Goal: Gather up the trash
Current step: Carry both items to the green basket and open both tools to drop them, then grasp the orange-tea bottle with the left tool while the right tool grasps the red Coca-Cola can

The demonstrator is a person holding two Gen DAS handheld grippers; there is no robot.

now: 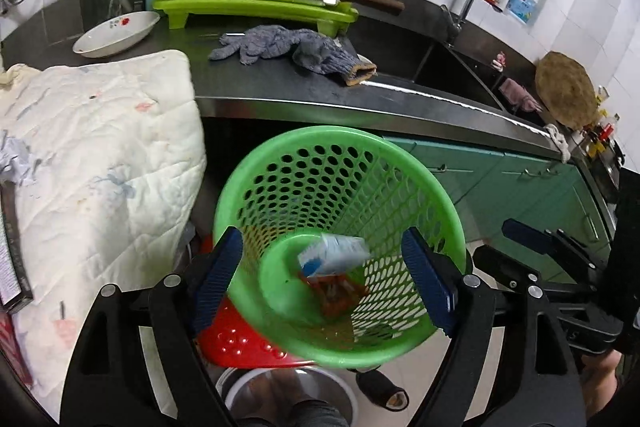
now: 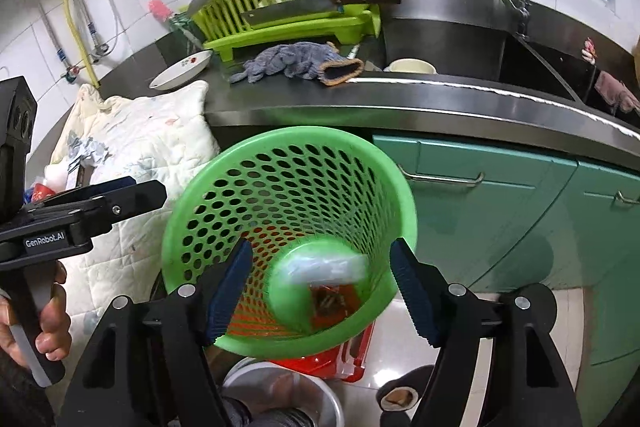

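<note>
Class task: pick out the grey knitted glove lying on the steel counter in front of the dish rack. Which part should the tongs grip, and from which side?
Grip the grey glove at its brown cuff, coming from above on the counter-edge side. The cuff is bunched and stands open, nearest the edge and clear of the dish rack.

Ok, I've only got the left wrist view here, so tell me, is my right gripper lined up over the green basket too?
Observer: Yes. The right gripper points into the green basket, jaws open, nothing between the pads.
Operator: Any dishes hidden from me?
Observer: A cream bowl sits just right of the grey glove, behind the counter edge, seemingly in the sink.
Operator: And off to the far left?
Observer: A yellow hose hangs there.
</note>
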